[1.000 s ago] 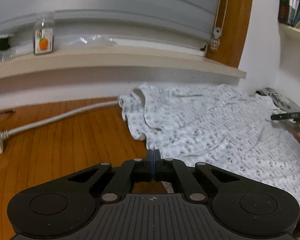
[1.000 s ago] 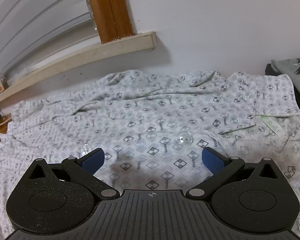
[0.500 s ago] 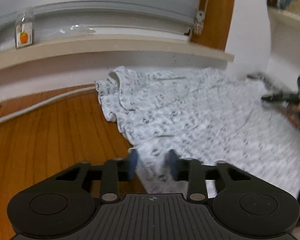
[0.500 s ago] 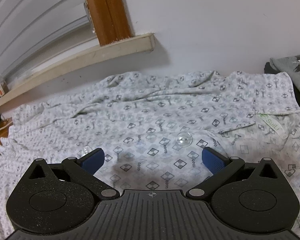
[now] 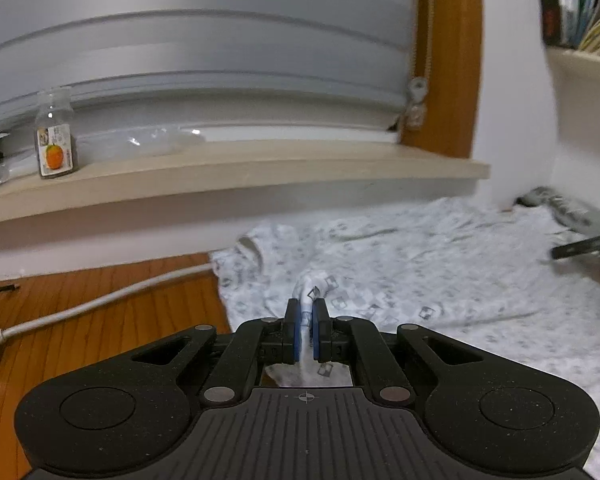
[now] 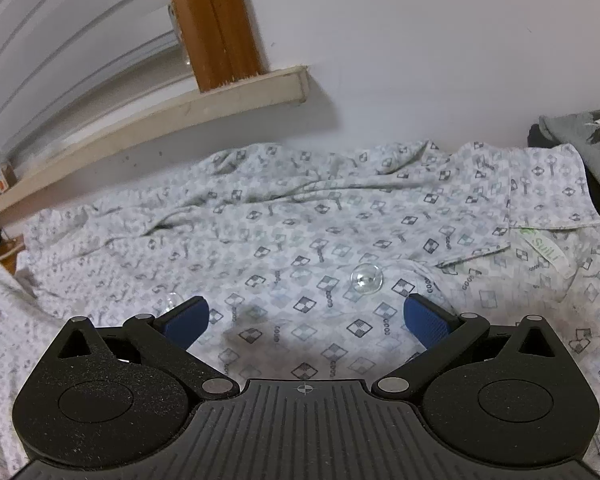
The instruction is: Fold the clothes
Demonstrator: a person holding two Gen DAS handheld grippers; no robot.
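- The patterned shirt lies spread across the wooden floor, its far edge running along the foot of the white wall under the window sill.
- The left gripper is clamped on a pinched fold of the shirt's edge near the floor's bare part; white cloth shows squeezed between the blue pads and hangs below them.
- The right gripper hovers over the middle of the shirt with its jaws wide apart and nothing between them; the cloth under it is unpinched.
- A clear button sits on the shirt just ahead of the right gripper, and the neck label shows by the collar toward the shirt's right end.
- A grey garment lies beyond the collar, at the right edge of the view.
- A white cable runs over the bare floor to the shirt's left edge.
- A small bottle with an orange label stands upright on the sill, near its left end.
- In the left wrist view the right gripper's dark tip appears blurred at the far right, above the shirt.
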